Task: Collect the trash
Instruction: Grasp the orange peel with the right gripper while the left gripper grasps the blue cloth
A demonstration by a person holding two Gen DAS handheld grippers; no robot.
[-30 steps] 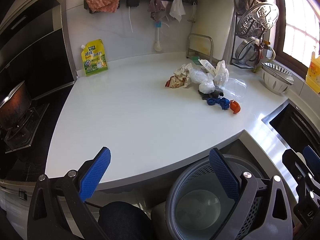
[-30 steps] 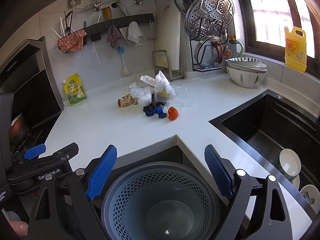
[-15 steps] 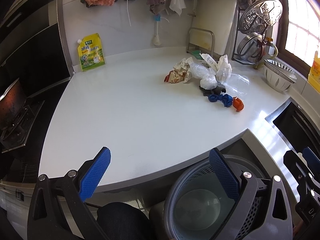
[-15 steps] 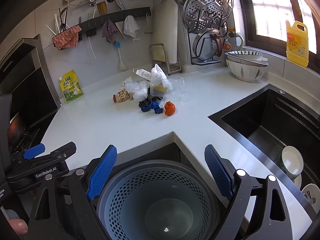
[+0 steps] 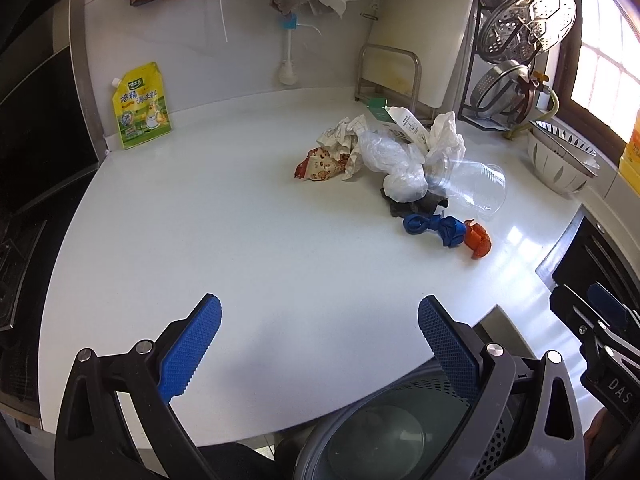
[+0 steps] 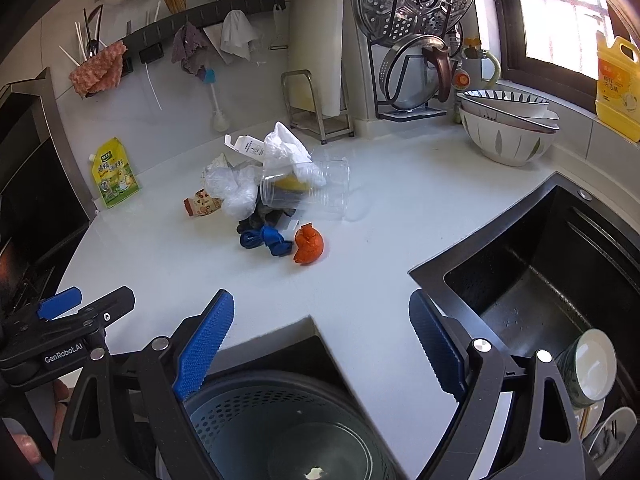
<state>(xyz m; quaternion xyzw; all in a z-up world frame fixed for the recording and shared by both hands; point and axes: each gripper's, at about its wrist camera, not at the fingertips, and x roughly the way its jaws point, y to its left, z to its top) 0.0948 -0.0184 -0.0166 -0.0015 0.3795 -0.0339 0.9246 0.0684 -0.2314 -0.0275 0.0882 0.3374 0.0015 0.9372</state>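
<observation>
A heap of trash lies on the white counter point(image 5: 240, 240): crumpled paper wrapper point(image 5: 320, 162), white plastic bags point(image 5: 396, 164), a clear plastic cup point(image 5: 476, 188) on its side, a small carton point(image 5: 404, 122), a blue scrap point(image 5: 432, 228) and an orange scrap point(image 5: 476, 242). The right wrist view shows the same orange scrap point(image 6: 308, 245), blue scrap point(image 6: 266, 240) and cup point(image 6: 312, 190). A grey perforated bin point(image 6: 280, 432) stands below the counter edge. My left gripper point(image 5: 320, 344) is open over the counter's near edge. My right gripper point(image 6: 320, 344) is open above the bin.
A black sink point(image 6: 560, 280) with dishes sits at the right. Stacked bowls point(image 6: 508, 128) and a lid rack point(image 6: 416, 40) stand behind it. A yellow pouch point(image 5: 140, 106) leans on the back wall, beside the stove point(image 5: 16, 240) at the left.
Both grippers have moved forward and up toward the counter; the trash heap looms larger and the bin has slid lower in both views. Jaws stay open.
</observation>
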